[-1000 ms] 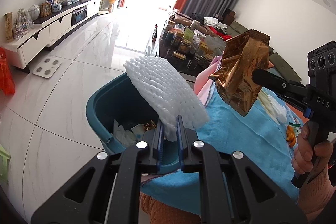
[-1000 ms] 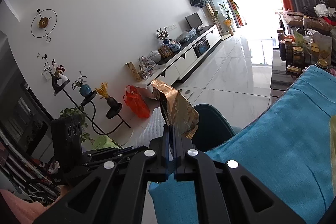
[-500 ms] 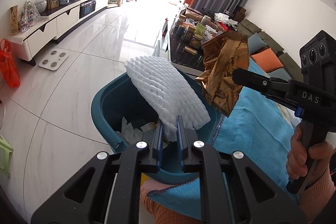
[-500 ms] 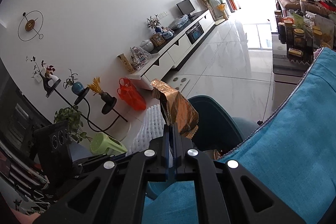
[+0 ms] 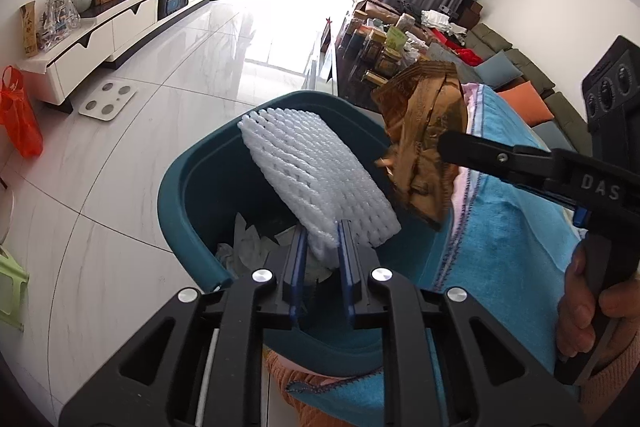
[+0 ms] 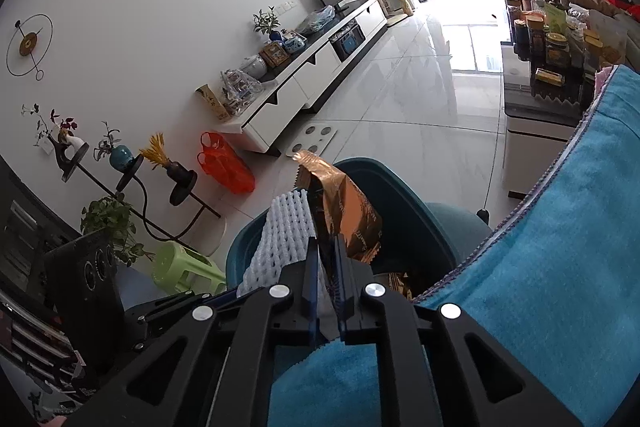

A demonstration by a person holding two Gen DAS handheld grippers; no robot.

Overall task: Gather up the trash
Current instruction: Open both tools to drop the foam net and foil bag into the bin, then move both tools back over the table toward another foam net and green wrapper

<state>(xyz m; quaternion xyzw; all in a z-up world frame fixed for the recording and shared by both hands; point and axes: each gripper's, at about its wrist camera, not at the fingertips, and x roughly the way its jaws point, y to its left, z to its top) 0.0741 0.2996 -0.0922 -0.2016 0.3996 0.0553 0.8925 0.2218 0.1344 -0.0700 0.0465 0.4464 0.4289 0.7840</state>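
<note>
A teal trash bin (image 5: 184, 195) stands on the floor below both grippers, with crumpled white paper (image 5: 256, 247) inside. My left gripper (image 5: 322, 239) holds a white foam net (image 5: 316, 179) by its lower edge over the bin's mouth; its jaws are opening with the net still touching both pads. From the right, my right gripper (image 5: 444, 149) holds a crinkled gold-brown wrapper (image 5: 424, 131) over the bin's far rim. In the right wrist view that gripper (image 6: 326, 247) is opening too, with the wrapper (image 6: 348, 211) still upright between its fingers beside the foam net (image 6: 284, 231).
A blue cloth (image 5: 512, 235) covers the surface right of the bin. On the tiled floor lie a white scale (image 5: 108, 99) and a red bag (image 5: 20, 115). A green stool (image 6: 184, 267) stands left of the bin, and a low table with jars (image 5: 380, 47) behind it.
Both grippers have come down and closer over the bin with their pieces of trash. The gaps between both pairs of fingers have widened a little.
</note>
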